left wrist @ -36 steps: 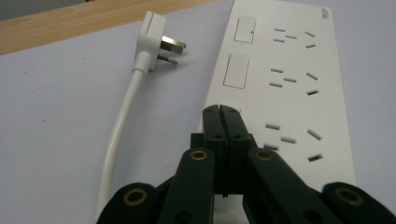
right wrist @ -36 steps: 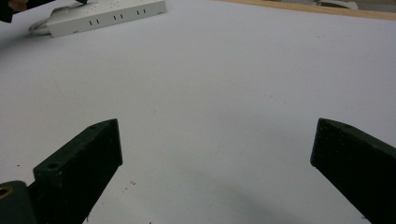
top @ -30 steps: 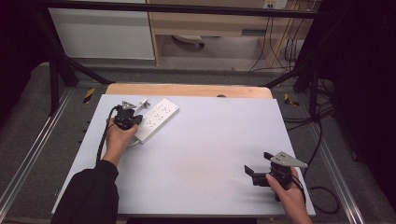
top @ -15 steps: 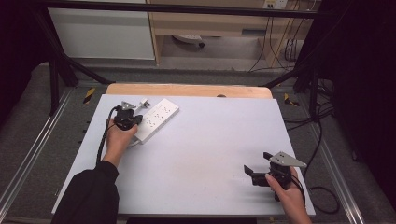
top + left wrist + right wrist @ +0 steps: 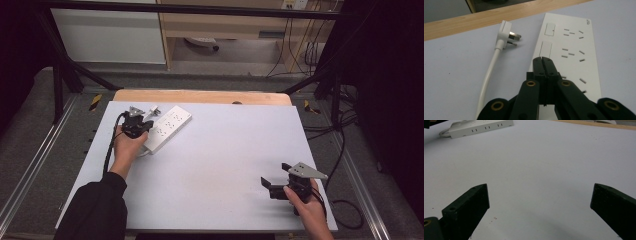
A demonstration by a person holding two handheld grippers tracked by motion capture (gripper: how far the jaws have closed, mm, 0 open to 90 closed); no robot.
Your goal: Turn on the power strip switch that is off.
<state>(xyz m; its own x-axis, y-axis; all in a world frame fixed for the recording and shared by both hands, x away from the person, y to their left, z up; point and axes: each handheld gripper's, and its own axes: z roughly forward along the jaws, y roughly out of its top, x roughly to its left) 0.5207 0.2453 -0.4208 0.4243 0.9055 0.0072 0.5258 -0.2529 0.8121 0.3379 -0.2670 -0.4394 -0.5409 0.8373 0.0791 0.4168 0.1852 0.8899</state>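
Lying on the counter (image 5: 220, 165) are one white power strip (image 5: 167, 128) and one white plug (image 5: 504, 31) on a round white cable (image 5: 489, 72); two black tools are held above it. The left tool (image 5: 137, 120) has its jaws pressed fully together with nothing between them, and their tips hover over the near edge of the power strip, beside a rectangular switch panel (image 5: 545, 48). The strip is a flat, smooth plastic slab with rows of narrow slot openings, extending ahead of and to the right of this tool. The plug, angular with bare metal pins, lies ahead and to the left of the jaws, apart from the strip. The counter surface is matt pale grey, bordered by a wooden edge (image 5: 200, 96) beyond the strip. The right tool (image 5: 270, 184) stands with its blocky jaws spread wide and empty, well apart from the strip.
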